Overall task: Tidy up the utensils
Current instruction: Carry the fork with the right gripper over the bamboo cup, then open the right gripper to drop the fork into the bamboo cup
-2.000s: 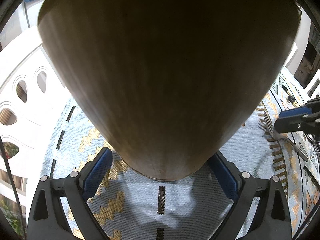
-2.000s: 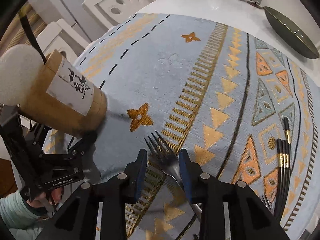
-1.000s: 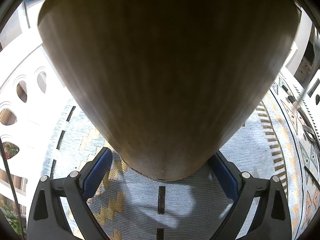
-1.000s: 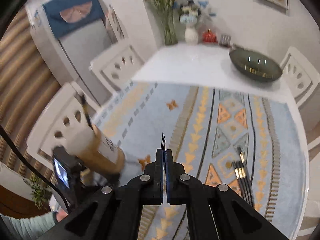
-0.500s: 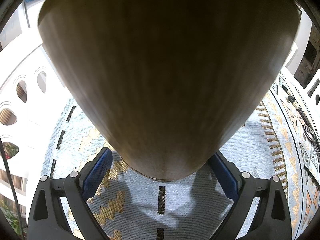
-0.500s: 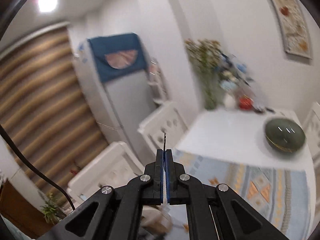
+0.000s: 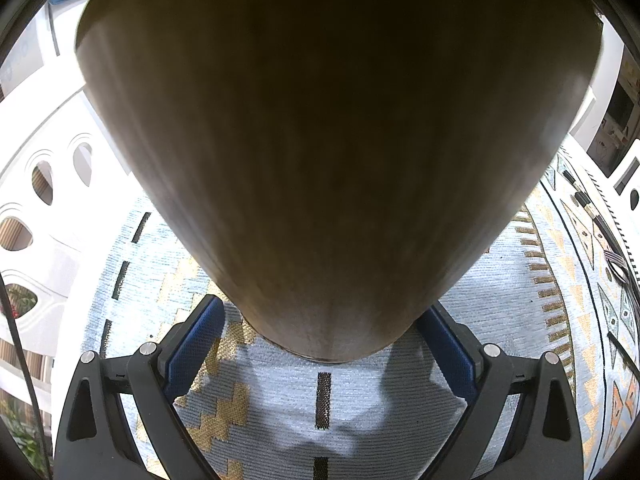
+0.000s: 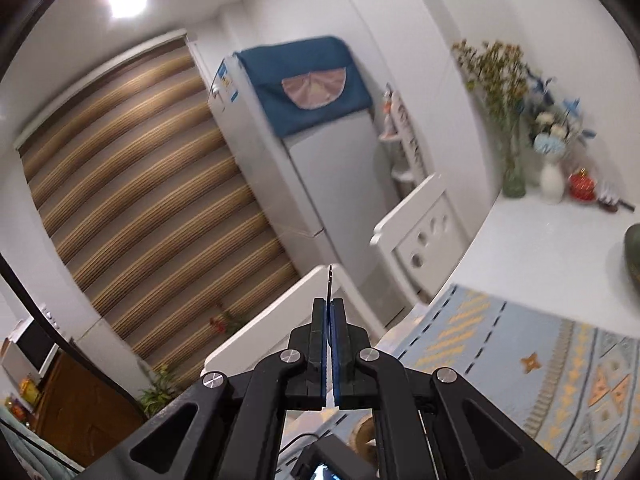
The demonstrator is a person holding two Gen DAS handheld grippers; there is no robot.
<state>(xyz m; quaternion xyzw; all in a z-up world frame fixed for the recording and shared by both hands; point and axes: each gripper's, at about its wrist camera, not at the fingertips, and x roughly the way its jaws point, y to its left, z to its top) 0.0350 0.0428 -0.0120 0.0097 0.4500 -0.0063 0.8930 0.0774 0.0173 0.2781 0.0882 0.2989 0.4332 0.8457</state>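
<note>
My left gripper (image 7: 320, 332) is shut on a wooden utensil holder (image 7: 328, 140) that fills most of the left wrist view and stands on the patterned tablecloth (image 7: 280, 400). My right gripper (image 8: 328, 308) is shut on a metal fork (image 8: 329, 284), seen edge-on with its tines pointing up, raised high above the table. A bit of the holder's rim (image 8: 366, 434) shows below the right gripper. Black chopsticks (image 7: 588, 208) and other cutlery (image 7: 616, 268) lie on the cloth at the far right of the left wrist view.
White chairs (image 7: 44, 184) stand at the table's left side. In the right wrist view I see a fridge (image 8: 320, 152), striped blinds (image 8: 152, 200), flower vases (image 8: 552, 176), and a dark bowl (image 8: 634, 252) on the white table (image 8: 560, 240).
My right gripper closed on the fork, lifted it off the cloth and swung up and left over the holder. The left gripper and holder stayed still.
</note>
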